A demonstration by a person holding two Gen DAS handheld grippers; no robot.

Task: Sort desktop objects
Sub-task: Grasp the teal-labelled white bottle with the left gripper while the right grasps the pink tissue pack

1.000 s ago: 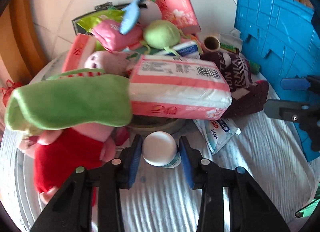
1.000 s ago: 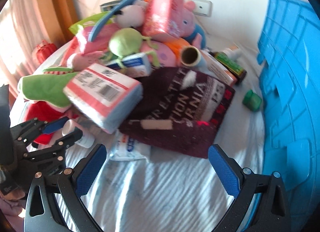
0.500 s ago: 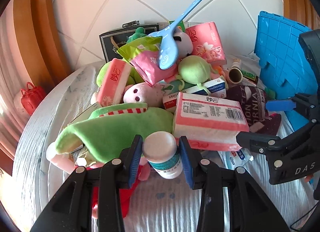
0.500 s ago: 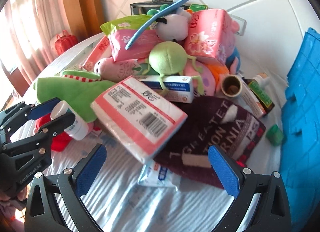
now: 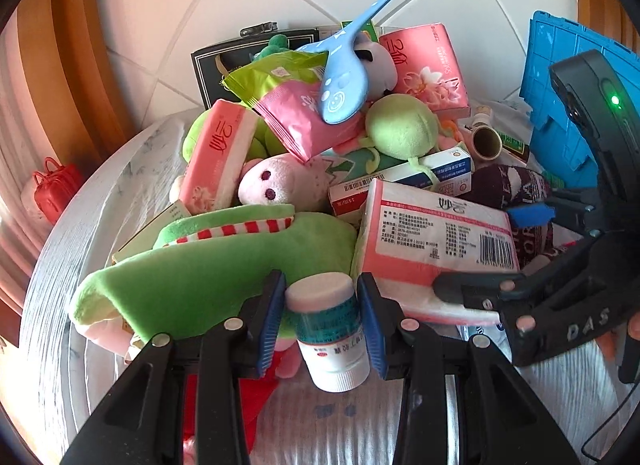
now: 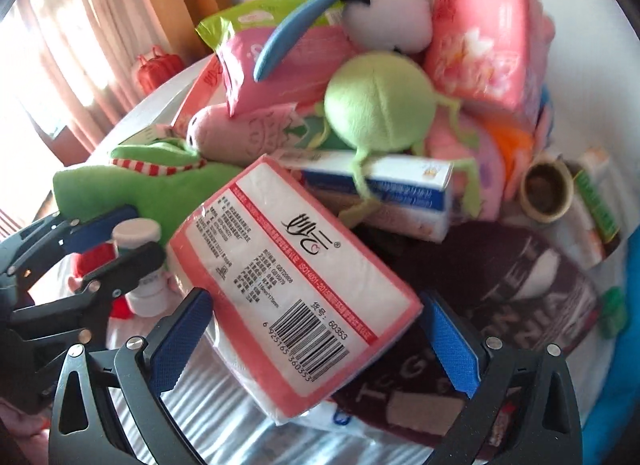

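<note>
Left tool (image 5: 322, 317) clamps the white pill bottle (image 5: 330, 329) upright, clear of the pile. Your right tool (image 6: 316, 329) is spread wide around the pink tissue pack (image 6: 292, 285), positioned to grip it.

Warm sunlight from left; right view blurred.

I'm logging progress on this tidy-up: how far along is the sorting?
Barely begun; nothing looks sorted yet. In hand: the left gripper is shut on the white-capped medicine bottle. The right gripper is open around the pink-and-white tissue pack, not clamped. Left: the heap of plush toys, packets and the blue plastic spoon.
</note>
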